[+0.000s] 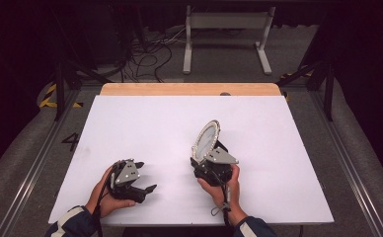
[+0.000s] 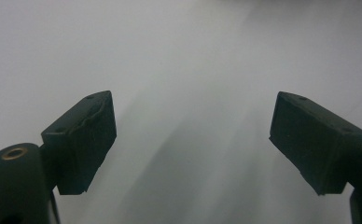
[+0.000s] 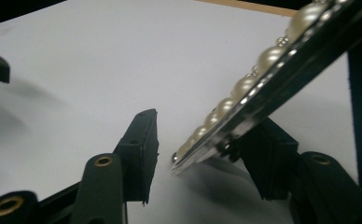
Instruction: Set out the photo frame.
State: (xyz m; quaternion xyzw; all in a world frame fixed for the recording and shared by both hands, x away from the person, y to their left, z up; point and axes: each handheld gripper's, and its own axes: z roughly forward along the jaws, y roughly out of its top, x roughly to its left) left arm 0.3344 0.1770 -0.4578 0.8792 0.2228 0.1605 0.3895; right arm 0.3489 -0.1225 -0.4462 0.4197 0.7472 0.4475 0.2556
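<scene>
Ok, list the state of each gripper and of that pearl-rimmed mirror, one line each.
Left gripper: open, nothing between its jaws, over the white table.
Right gripper: open, jaws either side of the mirror's lower edge, not closed on it.
Pearl-rimmed mirror: tilted up off the table, leaning against one jaw.

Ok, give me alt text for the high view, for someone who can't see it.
A person's right gripper has an oval pearl-rimmed mirror tilted up over a white table. The left gripper is open and empty, close to the table's near edge.
</scene>
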